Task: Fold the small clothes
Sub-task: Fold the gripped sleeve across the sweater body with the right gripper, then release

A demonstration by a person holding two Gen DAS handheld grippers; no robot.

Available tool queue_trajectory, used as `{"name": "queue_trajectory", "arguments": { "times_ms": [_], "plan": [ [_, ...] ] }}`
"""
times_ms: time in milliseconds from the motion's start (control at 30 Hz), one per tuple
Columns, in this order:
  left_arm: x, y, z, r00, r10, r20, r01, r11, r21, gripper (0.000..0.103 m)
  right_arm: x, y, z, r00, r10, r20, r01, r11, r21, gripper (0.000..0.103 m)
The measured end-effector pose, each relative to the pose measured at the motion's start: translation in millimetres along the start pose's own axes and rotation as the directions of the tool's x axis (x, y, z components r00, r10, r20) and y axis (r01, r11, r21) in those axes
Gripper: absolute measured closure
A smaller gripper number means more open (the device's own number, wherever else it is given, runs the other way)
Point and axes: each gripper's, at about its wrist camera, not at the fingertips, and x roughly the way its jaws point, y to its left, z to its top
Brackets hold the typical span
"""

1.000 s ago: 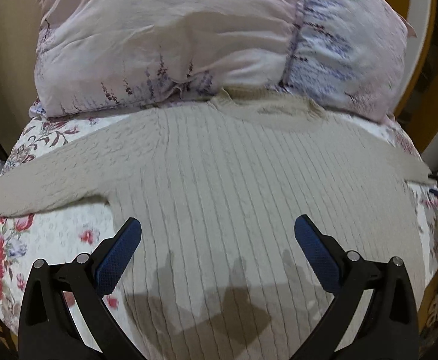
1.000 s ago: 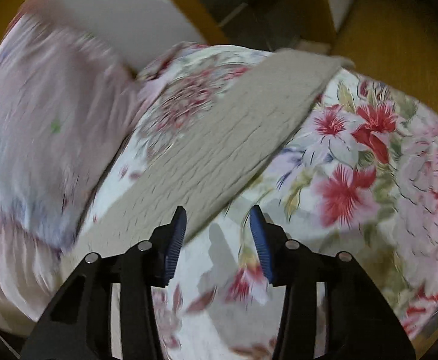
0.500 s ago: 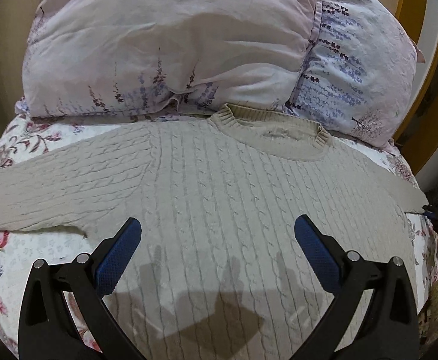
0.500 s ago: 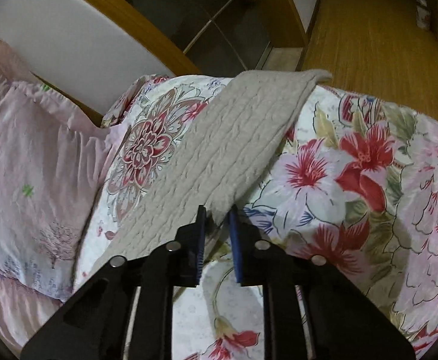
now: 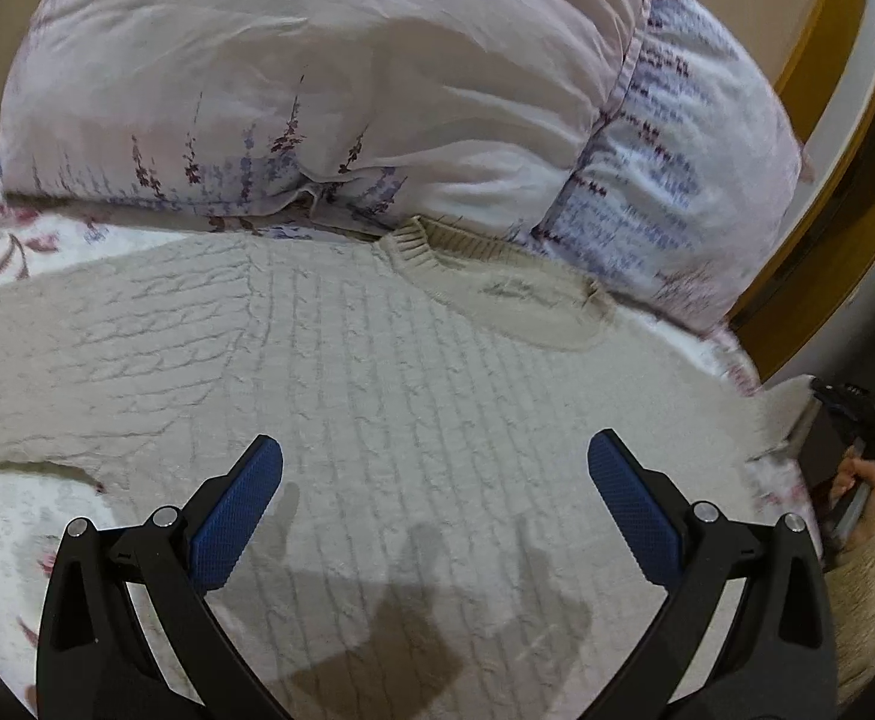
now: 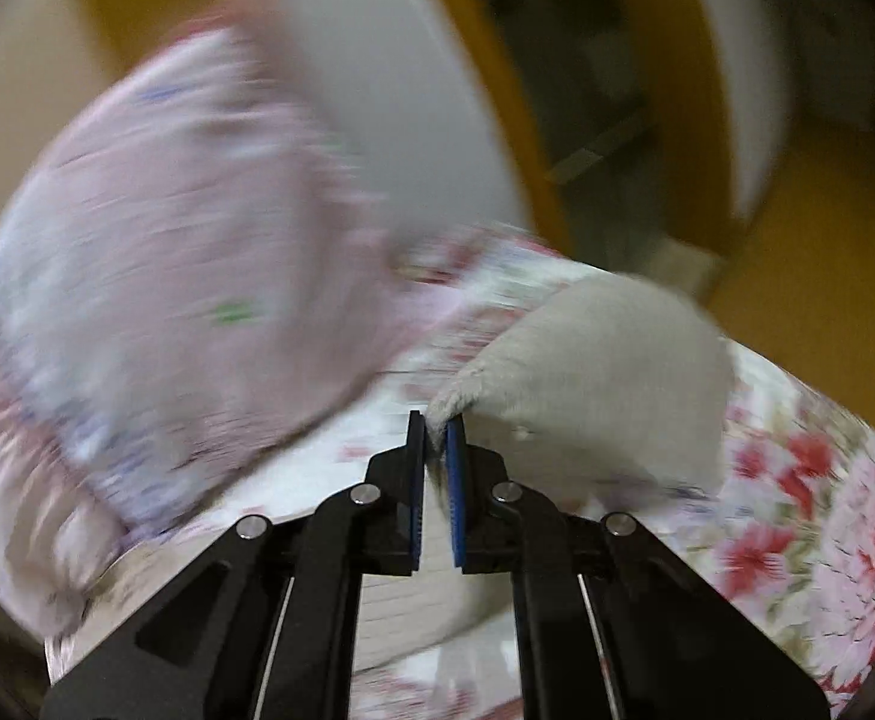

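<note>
A beige cable-knit sweater (image 5: 389, 396) lies flat on the floral bed sheet, its collar (image 5: 497, 276) up against the pillow and its left sleeve (image 5: 77, 360) stretched out to the left. My left gripper (image 5: 434, 468) is open and empty, hovering over the sweater's body. My right gripper (image 6: 435, 438) is shut on the sweater's right sleeve (image 6: 605, 384) and holds it lifted and bent over the sheet. The right wrist view is motion-blurred. The right gripper and the hand holding it show at the right edge of the left wrist view (image 5: 857, 420).
A large pink and lilac pillow (image 5: 329, 78) fills the head of the bed behind the collar; it also shows blurred in the right wrist view (image 6: 185, 276). The floral sheet (image 6: 809, 516) covers the bed. A wooden headboard (image 5: 821, 60) and the floor (image 6: 827, 228) lie beyond.
My right gripper closed on the right sleeve and has lifted and swung it so it bends over. My left gripper moved forward over the sweater's body, still open.
</note>
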Motion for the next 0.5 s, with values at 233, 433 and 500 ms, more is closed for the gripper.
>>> {"name": "queue_trajectory", "arguments": {
  "times_ms": [233, 433, 500],
  "plan": [
    [1.4, 2.3, 2.1, 0.994, -0.108, -0.007, 0.107, 0.991, -0.086, 0.001, 8.0, 122.4, -81.2, 0.932, 0.274, -0.236, -0.324, 0.922, -0.210, 0.096],
    [13.3, -0.5, -0.5, 0.984, -0.171, -0.058, 0.161, 0.976, -0.150, 0.001, 53.8, 138.6, -153.2, 0.861, 0.196, -0.470, -0.326, 0.921, -0.212, 0.095],
    [16.9, -1.4, -1.2, 0.977, -0.198, -0.073, 0.183, 0.968, -0.172, 0.001, 50.2, 129.9, -147.8, 0.854, 0.223, -0.470, -0.330, 0.931, -0.158, 0.089]
  ]
}}
